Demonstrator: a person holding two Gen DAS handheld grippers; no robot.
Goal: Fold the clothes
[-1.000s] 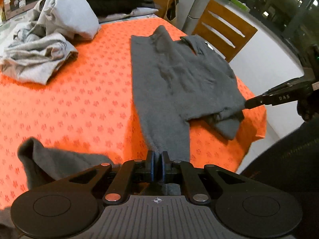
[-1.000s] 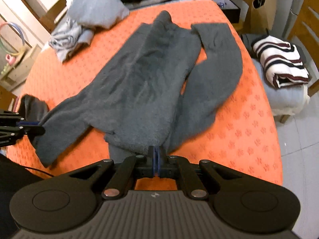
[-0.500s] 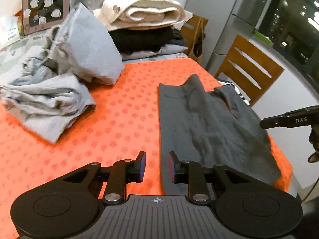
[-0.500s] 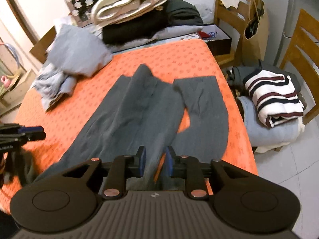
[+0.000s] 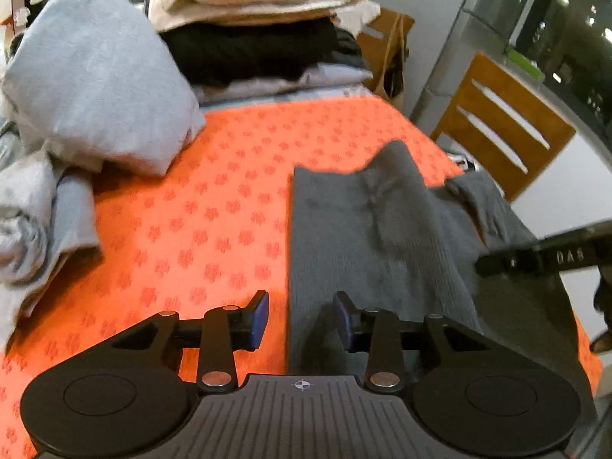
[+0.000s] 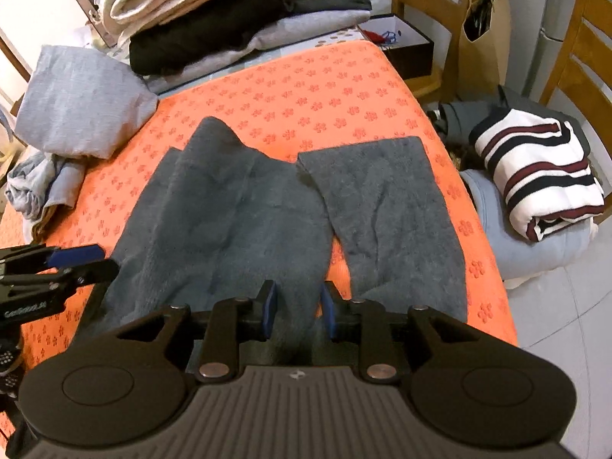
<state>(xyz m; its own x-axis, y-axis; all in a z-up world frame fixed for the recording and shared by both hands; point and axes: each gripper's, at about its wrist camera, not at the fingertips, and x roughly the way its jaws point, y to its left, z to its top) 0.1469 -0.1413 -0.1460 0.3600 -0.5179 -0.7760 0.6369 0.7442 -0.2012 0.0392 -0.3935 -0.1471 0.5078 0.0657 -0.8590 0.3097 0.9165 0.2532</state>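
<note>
Left gripper [image 5: 300, 319]: jaws apart, blue pads [image 5: 260, 315] clear of everything, nothing grasped. It hangs over the near left edge of the sweater [image 5: 367, 237]; left pad over bare orange cloth [image 5: 214, 206], right pad over grey knit

Right gripper [image 6: 296, 310]: jaws apart, released, nothing between the pads [image 6: 269, 308]. It sits over the sweater's [image 6: 229, 214] near hem, at the gap where orange cloth [image 6: 306, 91] shows between body and sleeve

Sweater: dark grey, spread flat on the cloth straight ahead of both tools. In the right wrist view the body runs forward and left of the pads; a separate panel, apparently a sleeve [image 6: 390, 206], lies forward and right, its near end reaching the table edge. A pointed fold of the body sticks up at the far end

Left gripper also seen in the right wrist view [image 6: 82, 258], at far left, level with the sweater's left edge, tips just beside the knit. Right gripper seen in the left wrist view [image 5: 482, 266], at far right, over the sweater's right part; contact cannot be judged

Other items: light grey heap [image 5: 91, 88] forward-left of the left tool; stack of folded clothes [image 6: 214, 11] beyond the far table edge; striped top [image 6: 539, 172] on a pile to the right of the right tool, off the table; wooden chair [image 5: 501, 130] forward-right of the left tool
</note>
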